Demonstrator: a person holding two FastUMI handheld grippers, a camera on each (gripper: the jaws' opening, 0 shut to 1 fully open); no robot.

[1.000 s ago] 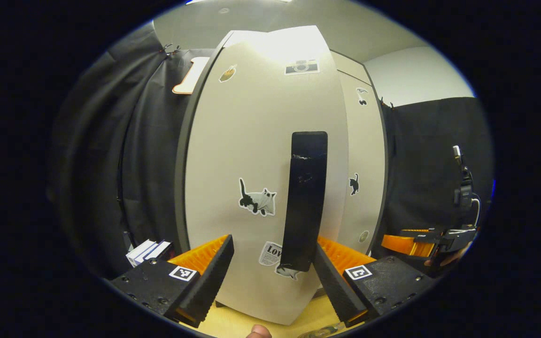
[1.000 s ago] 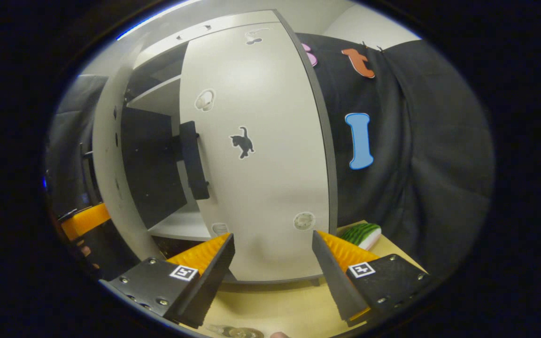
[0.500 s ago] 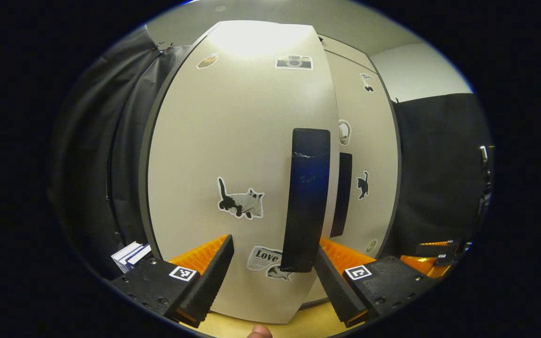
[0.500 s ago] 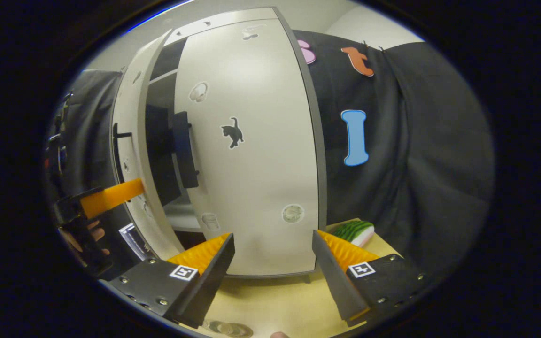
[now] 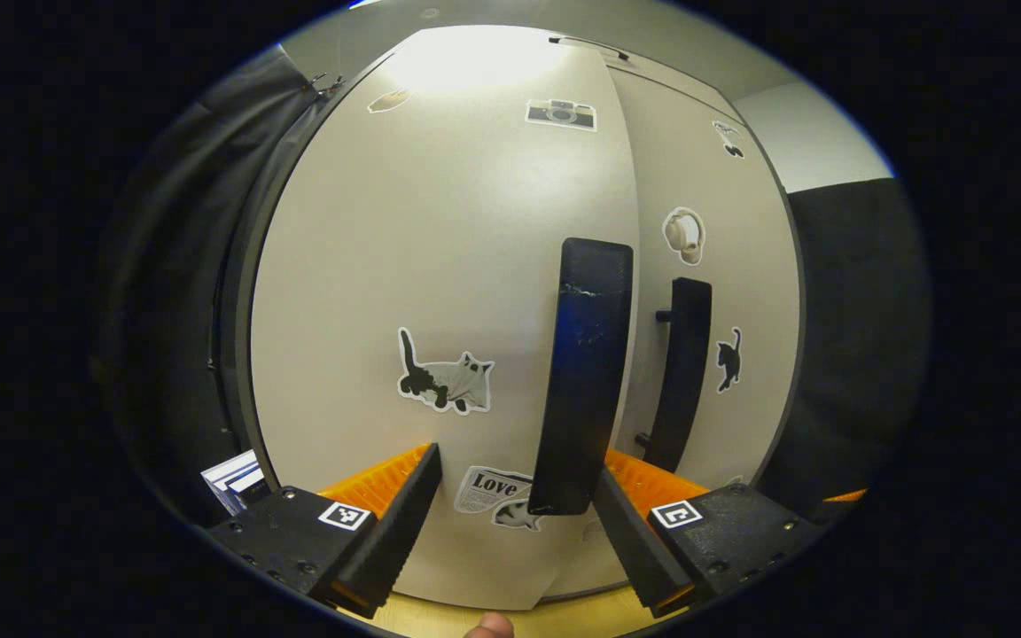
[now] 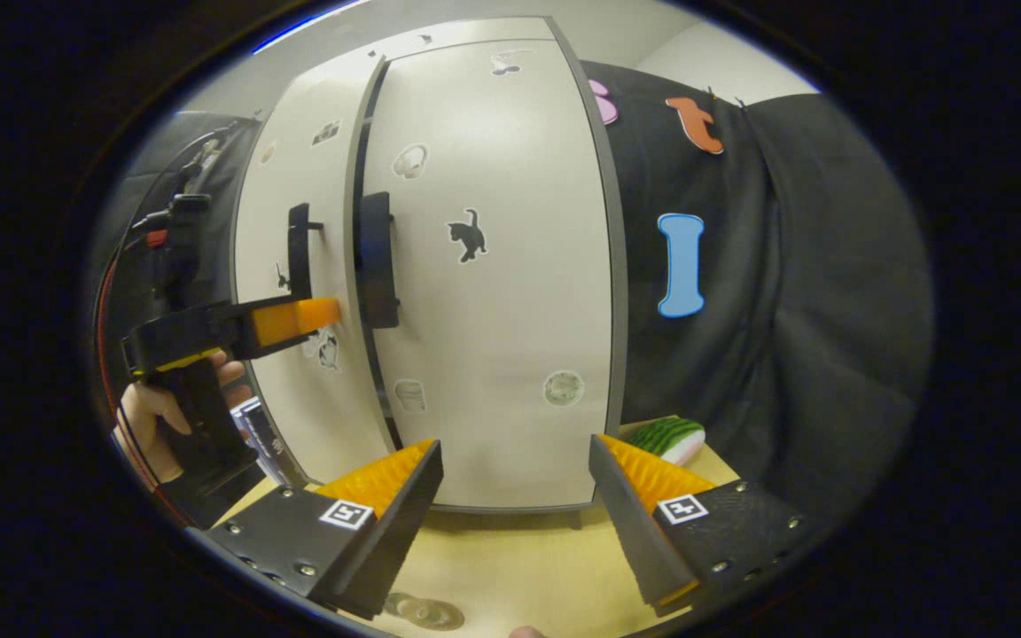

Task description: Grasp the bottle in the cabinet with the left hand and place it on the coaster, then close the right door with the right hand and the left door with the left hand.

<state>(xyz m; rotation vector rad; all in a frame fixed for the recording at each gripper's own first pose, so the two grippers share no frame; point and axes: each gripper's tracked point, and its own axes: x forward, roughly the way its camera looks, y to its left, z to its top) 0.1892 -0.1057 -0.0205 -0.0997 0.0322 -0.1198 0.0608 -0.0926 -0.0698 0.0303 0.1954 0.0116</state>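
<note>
I am looking along my left tongs point(image 5: 515, 496), which are standing wide apart with nothing between them, right up against the cabinet's left door point(image 5: 440, 292). Its dark vertical handle point(image 5: 583, 372) is rising just above the gap between the fingers, nearer the right-hand one. The right door point(image 5: 723, 292) is lying flush beside it, with its own handle point(image 5: 679, 372) close by, so both doors are looking shut or almost shut. A cat sticker point(image 5: 444, 381) is sitting on the left door near its middle.

In the right gripper view my right tongs point(image 6: 515, 496) are also spread open and empty, hanging over the pale desk point(image 6: 510, 567) a little back from the cabinet. From here the left tongs point(image 6: 298, 319) are showing farther off, held by a hand point(image 6: 151, 408), their tip touching or nearly touching the left door point(image 6: 298, 177) just beside the seam. A round clear object point(image 6: 426, 611), perhaps the bottle's top, is showing at the desk's near edge; I cannot tell for certain. A green striped item point(image 6: 674, 439) is lying by the cabinet's right foot
</note>
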